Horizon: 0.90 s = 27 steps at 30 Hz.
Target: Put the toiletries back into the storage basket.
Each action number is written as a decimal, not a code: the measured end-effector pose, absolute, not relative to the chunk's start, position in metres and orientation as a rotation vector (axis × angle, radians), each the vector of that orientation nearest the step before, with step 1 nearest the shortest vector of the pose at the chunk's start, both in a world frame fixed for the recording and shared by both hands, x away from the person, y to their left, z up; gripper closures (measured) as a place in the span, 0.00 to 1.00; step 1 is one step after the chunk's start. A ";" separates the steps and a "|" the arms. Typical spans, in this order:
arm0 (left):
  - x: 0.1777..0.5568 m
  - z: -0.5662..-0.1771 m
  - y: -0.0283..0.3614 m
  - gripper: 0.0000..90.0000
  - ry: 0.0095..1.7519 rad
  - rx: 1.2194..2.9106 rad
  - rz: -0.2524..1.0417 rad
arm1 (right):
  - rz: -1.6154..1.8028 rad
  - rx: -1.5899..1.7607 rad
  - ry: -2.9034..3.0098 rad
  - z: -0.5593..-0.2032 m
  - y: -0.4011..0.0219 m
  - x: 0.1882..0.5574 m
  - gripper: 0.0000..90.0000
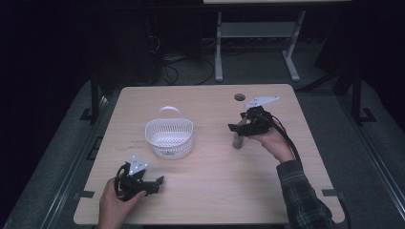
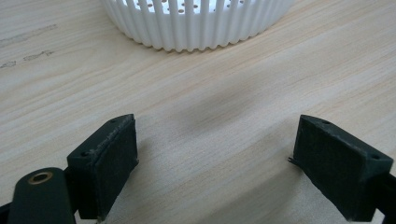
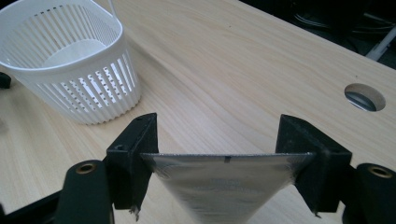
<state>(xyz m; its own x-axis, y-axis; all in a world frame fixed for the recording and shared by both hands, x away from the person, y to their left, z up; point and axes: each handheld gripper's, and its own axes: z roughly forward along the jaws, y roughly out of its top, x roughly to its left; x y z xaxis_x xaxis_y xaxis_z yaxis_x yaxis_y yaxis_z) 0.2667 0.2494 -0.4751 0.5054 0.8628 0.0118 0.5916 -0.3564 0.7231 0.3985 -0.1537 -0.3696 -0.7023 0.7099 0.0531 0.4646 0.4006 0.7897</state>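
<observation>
My right gripper [image 3: 224, 158] clamped a silver pouch [image 3: 224, 186]; left gripper [image 2: 215, 163] was wide open, empty. Next, probably the white basket [image 1: 169, 138].

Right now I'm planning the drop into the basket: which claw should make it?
The right claw: it is already shut on the silvery pouch and faces the white basket. The left claw is open with nothing between its jaws.
</observation>
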 end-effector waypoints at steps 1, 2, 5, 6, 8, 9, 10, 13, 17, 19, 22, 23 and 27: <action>0.267 -0.475 0.249 0.14 1.186 2.081 0.522 | 1.198 1.027 2.364 -0.369 -0.154 0.398 0.33; 0.267 -0.475 0.249 0.14 1.186 2.080 0.521 | 1.197 1.032 2.361 -0.367 -0.154 0.397 0.33; 0.267 -0.475 0.249 0.14 1.186 2.080 0.522 | 1.202 1.031 2.357 -0.365 -0.155 0.395 0.33; 0.267 -0.475 0.249 0.14 1.186 2.080 0.521 | 1.209 1.025 2.357 -0.364 -0.156 0.394 0.33; 0.267 -0.475 0.249 0.14 1.185 2.081 0.522 | 1.214 1.024 2.358 -0.361 -0.156 0.393 0.33; 0.267 -0.475 0.249 0.14 1.185 2.082 0.523 | 1.210 1.027 2.362 -0.360 -0.155 0.392 0.33; 0.267 -0.475 0.249 0.14 1.184 2.082 0.523 | 1.207 1.021 2.363 -0.358 -0.155 0.392 0.33; 0.267 -0.475 0.250 0.14 1.184 2.082 0.523 | 1.197 1.017 2.367 -0.353 -0.153 0.391 0.33; 0.267 -0.475 0.250 0.14 1.184 2.082 0.523 | 1.203 1.006 2.364 -0.346 -0.151 0.390 0.33; 0.267 -0.475 0.249 0.14 1.185 2.081 0.521 | 1.209 1.010 2.364 -0.343 -0.150 0.390 0.33; 0.267 -0.475 0.249 0.14 1.186 2.080 0.521 | 1.214 1.004 2.362 -0.339 -0.149 0.390 0.33; 0.267 -0.475 0.249 0.14 1.186 2.079 0.521 | 1.215 0.998 2.363 -0.338 -0.148 0.389 0.33; 0.267 -0.475 0.249 0.14 1.187 2.078 0.521 | 1.219 0.992 2.363 -0.334 -0.145 0.389 0.33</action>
<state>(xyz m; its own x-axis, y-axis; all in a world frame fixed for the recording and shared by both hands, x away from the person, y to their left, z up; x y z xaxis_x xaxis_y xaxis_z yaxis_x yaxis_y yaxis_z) 0.2667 0.2493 -0.4752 0.5043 0.8635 0.0101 0.5917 -0.3541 0.7243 0.3891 -0.1452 -0.3335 -0.7154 0.6973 0.0442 0.4402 0.4008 0.8035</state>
